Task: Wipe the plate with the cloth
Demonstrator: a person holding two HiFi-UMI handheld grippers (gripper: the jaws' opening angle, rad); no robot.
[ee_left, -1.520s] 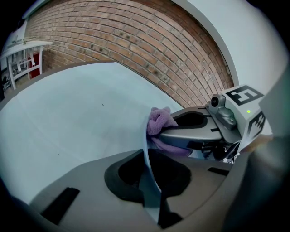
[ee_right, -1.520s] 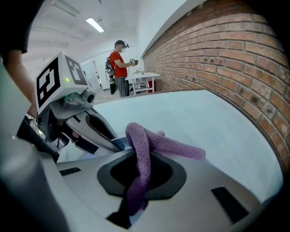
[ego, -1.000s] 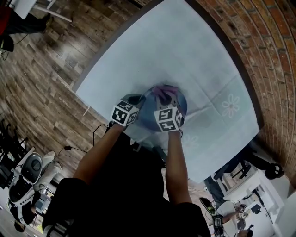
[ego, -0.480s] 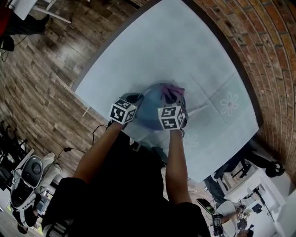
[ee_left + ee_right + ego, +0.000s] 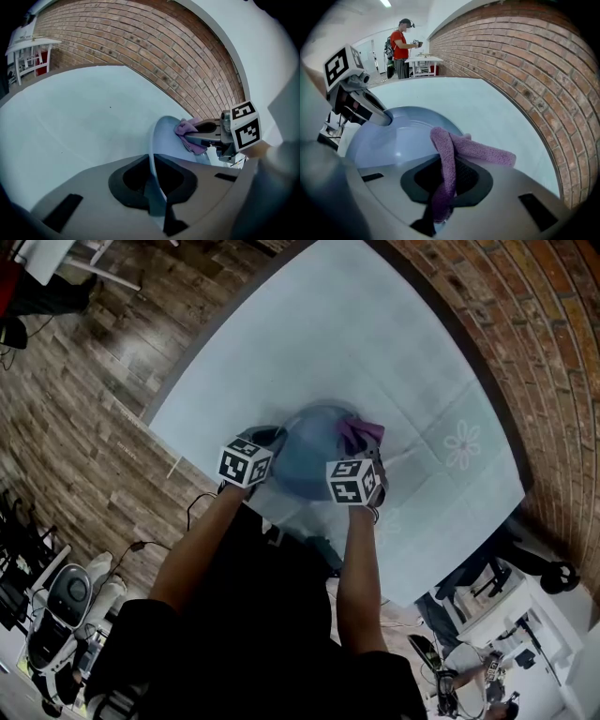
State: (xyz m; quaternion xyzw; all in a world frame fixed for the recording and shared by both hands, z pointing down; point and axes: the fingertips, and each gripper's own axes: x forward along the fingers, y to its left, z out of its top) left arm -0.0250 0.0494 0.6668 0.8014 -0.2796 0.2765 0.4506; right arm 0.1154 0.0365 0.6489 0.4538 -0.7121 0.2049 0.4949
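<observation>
Plate [image 5: 314, 460], blue and shallow, is held over the pale table [image 5: 375, 352], close to the table's near edge. The left gripper [image 5: 153, 180] has its jaws clamped thin on the plate's rim, which runs edge-on straight between them in the left gripper view. Whether the far side of the plate rests on the table or hangs just above it cannot be told. The right gripper [image 5: 443, 187] is closed tight on a purple cloth [image 5: 454, 150], a twisted strand of it pinched between the jaws and the loose bunch lying against the plate's upper face. That bunch sits on the side of the plate opposite the left gripper's hold, right at the rim. The step in hand looks like the wiping itself, with the cloth worked out to the plate's edge. The next move probably calls for drawing the cloth back across the plate's middle toward the clamped side, pressing lightly enough that the plate does not twist in its one-point hold. The patch of plate beside the left jaws will be the hardest to reach
</observation>
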